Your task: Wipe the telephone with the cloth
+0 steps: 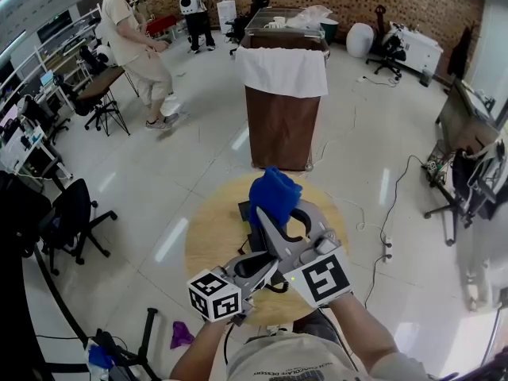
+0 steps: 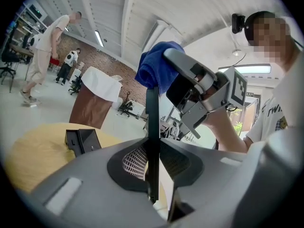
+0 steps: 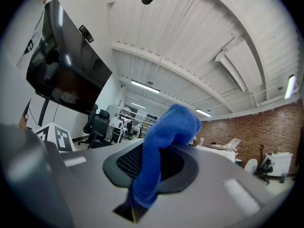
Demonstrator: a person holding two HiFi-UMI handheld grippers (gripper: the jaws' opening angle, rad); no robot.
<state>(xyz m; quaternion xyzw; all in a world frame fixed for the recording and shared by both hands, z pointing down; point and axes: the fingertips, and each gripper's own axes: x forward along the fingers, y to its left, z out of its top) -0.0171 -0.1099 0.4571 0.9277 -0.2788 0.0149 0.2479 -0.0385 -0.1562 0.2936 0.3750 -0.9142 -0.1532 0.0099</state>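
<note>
Blue fluffy cloth (image 3: 167, 127) is pinched in my right gripper (image 3: 151, 163), jaws closed tight on it. My left gripper (image 2: 153, 158) clamps narrowly on the thin black slab telephone (image 2: 152, 118).

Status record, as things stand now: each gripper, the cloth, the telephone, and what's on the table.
left gripper: shut on the telephone, a thin black slab seen edge-on, upright between the jaws
right gripper: shut on the blue cloth, which bunches out past the jaws
wiping contact: blue cloth sits at the telephone's upper end; touch not confirmed
table: round wooden top, with a black stand on it
height: both grippers held above the table
</note>
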